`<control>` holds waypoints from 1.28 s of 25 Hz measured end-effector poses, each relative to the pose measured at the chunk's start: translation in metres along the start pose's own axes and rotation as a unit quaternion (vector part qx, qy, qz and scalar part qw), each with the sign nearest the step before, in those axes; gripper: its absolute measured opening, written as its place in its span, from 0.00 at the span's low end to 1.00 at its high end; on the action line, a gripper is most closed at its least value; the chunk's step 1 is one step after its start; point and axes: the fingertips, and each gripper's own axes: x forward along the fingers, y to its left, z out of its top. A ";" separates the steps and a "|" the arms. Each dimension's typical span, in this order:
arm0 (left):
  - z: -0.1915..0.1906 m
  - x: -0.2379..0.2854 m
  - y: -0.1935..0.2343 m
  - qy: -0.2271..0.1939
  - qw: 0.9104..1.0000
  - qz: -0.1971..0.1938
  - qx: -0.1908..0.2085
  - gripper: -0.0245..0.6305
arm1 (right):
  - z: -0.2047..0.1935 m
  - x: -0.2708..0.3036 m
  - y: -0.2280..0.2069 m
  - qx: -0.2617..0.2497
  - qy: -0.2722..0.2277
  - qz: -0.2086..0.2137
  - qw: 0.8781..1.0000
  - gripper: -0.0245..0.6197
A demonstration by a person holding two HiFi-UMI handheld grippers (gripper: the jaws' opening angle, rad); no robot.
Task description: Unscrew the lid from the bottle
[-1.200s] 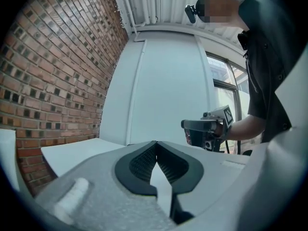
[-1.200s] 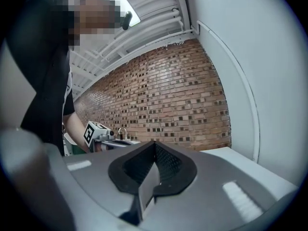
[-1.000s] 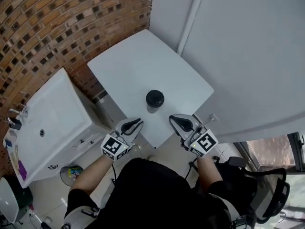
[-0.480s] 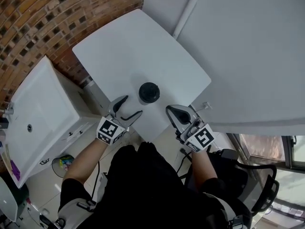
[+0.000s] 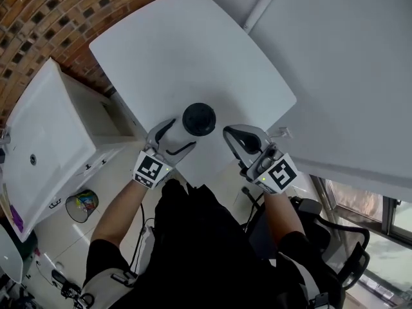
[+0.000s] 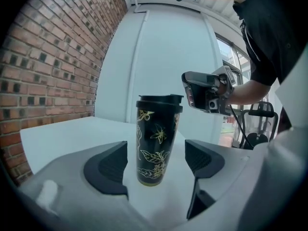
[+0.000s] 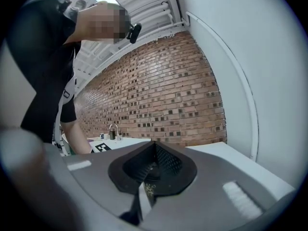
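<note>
My left gripper has just been opening its jaws, which now stand wide on either side of the tall black bottle with gold leaf print, not touching it. The bottle stands upright near the white table's front edge, its black lid on. My right gripper, just beside it, is closed on nothing.

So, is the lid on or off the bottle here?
On: the black lid caps the upright bottle, with no gap showing.
</note>
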 end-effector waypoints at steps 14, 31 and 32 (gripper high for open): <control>-0.038 0.044 -0.001 0.027 0.999 -0.042 0.006 0.63 | -0.035 -0.023 -0.028 0.038 0.019 -0.036 0.998 0.05; -0.037 0.064 -0.005 0.007 0.996 -0.085 0.016 0.63 | -0.048 -0.006 -0.042 0.046 0.020 -0.065 0.997 0.05; -0.037 0.064 -0.005 0.004 0.996 -0.087 0.016 0.63 | -0.049 -0.005 -0.042 0.047 0.018 -0.066 0.997 0.05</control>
